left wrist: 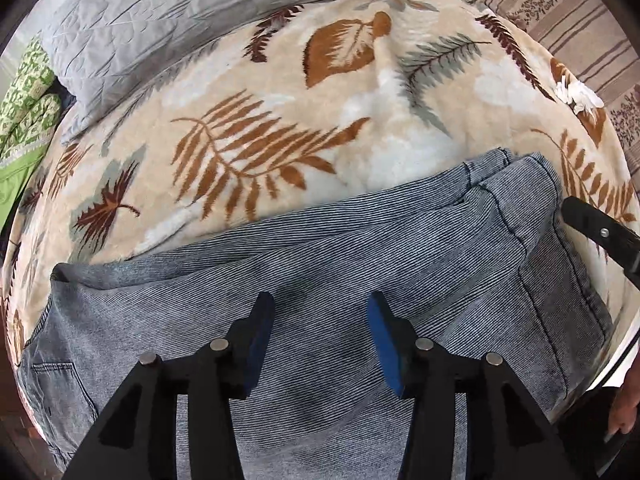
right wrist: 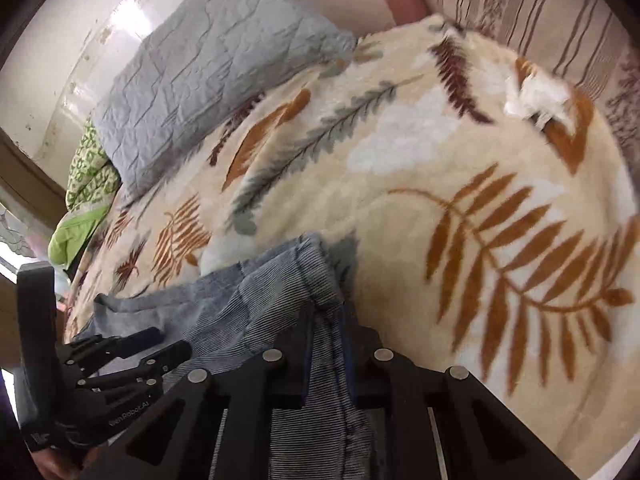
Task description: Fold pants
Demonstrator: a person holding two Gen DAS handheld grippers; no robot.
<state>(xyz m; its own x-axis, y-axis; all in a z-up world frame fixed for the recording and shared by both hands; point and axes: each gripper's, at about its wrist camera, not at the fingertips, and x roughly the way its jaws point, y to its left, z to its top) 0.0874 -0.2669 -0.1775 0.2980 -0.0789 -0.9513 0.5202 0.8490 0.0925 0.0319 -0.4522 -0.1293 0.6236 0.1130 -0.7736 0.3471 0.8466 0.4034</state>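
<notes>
Blue-grey striped pants (left wrist: pixel 360 248) lie folded across a cream blanket with a leaf print (left wrist: pixel 280 92). My left gripper (left wrist: pixel 320 308) hovers over the middle of the pants, pointing steeply down. It is open, and its blue pads (left wrist: pixel 384 340) stand apart with only flat cloth below them. My right gripper (right wrist: pixel 330 332) is shut on the pants (right wrist: pixel 256 304), with their seamed edge running up between its fingers. In the left wrist view the right gripper (left wrist: pixel 600 236) shows at the pants' right end. The left gripper (right wrist: pixel 136 352) shows at lower left in the right wrist view.
A grey quilted pillow (left wrist: pixel 160 20) lies at the blanket's far left, with a green patterned cloth (left wrist: pixel 24 116) beside it. A striped cushion (left wrist: pixel 560 12) borders the far right. A small white object (left wrist: pixel 580 94) rests on the blanket near it. A hand (left wrist: pixel 624 412) shows at lower right.
</notes>
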